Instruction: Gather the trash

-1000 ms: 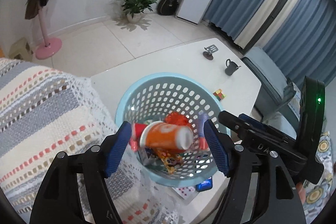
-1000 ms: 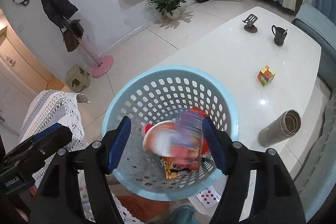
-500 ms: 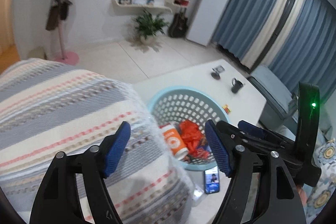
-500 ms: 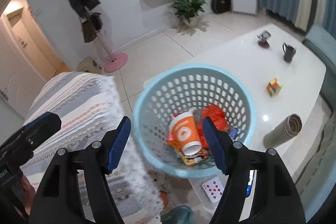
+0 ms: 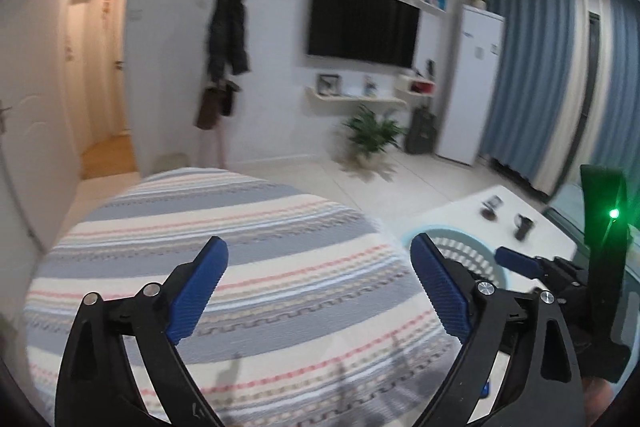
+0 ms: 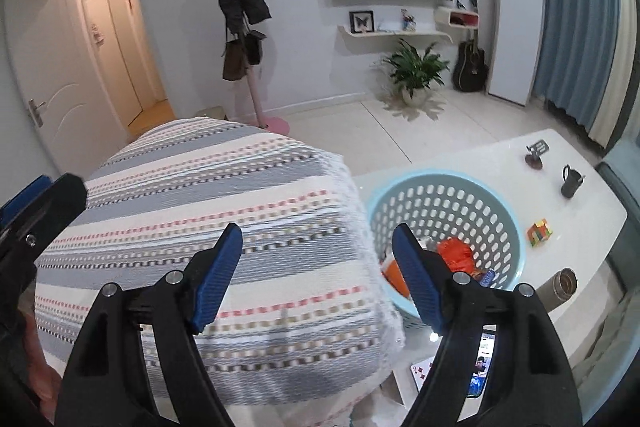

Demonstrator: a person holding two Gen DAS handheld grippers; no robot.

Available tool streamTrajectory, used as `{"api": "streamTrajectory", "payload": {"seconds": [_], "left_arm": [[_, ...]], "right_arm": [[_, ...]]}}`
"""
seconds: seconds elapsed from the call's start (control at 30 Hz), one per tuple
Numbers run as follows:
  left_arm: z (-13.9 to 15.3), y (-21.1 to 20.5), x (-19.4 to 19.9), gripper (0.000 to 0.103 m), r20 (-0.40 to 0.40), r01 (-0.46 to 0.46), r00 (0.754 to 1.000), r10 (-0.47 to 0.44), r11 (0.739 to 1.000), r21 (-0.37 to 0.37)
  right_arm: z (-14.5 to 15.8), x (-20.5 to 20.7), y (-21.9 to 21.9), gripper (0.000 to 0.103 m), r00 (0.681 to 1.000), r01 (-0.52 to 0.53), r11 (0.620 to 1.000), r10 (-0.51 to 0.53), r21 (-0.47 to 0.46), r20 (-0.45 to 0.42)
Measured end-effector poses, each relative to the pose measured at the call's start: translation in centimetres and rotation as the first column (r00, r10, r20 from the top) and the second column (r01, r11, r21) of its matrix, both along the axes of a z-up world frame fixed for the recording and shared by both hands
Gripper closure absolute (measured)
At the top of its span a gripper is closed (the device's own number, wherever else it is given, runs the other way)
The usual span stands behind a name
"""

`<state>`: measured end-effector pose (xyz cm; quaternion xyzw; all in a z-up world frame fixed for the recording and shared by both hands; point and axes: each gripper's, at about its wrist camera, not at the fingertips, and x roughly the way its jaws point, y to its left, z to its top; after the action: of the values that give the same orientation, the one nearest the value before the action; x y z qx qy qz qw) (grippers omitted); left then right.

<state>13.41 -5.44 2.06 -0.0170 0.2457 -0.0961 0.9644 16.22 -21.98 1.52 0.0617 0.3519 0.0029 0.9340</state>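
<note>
A light blue perforated basket (image 6: 472, 187) stands on the white table (image 6: 500, 155), holding an orange cup (image 6: 394, 273), a red wrapper (image 6: 454, 253) and other packets. My right gripper (image 6: 318, 247) is open and empty, raised above a striped blanket (image 6: 224, 211) left of the basket. My left gripper (image 5: 320, 259) is open and empty over the same blanket (image 5: 240, 247). In the left wrist view only the basket's rim (image 5: 440, 231) shows, and the right gripper's body sits at the right edge.
On the table are a colour cube (image 6: 540, 231), a dark mug (image 6: 571, 182), a small stand (image 6: 536, 155) and a metal flask (image 6: 560, 287). A phone (image 6: 482, 363) and playing cards (image 6: 424, 373) lie at the near edge. A coat rack (image 6: 240, 27) and plant (image 6: 416, 71) stand beyond.
Both grippers have pulled up and left, away from the basket, and tilted toward the room. The orange cup and packets that fell a second ago lie in the basket.
</note>
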Motion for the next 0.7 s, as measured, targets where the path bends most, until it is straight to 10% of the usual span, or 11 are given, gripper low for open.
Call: {"api": "streamTrajectory", "payload": {"seconds": [0.27,0.7], "left_arm": [[0.2,4.7,-4.3,0.012,0.081,-0.197,0.977,0.199,0.980,-0.028],[-0.6,4.6,-6.5,0.012,0.058,-0.183,0.981,0.183,0.983,-0.020]], "right_arm": [[0.0,-2.3,2.0,0.025,0.999,0.014,1.000,-0.013,-0.015,0.045],[-0.6,-5.3,3.6,0.019,0.993,0.054,0.998,-0.050,-0.040,0.110]]}}
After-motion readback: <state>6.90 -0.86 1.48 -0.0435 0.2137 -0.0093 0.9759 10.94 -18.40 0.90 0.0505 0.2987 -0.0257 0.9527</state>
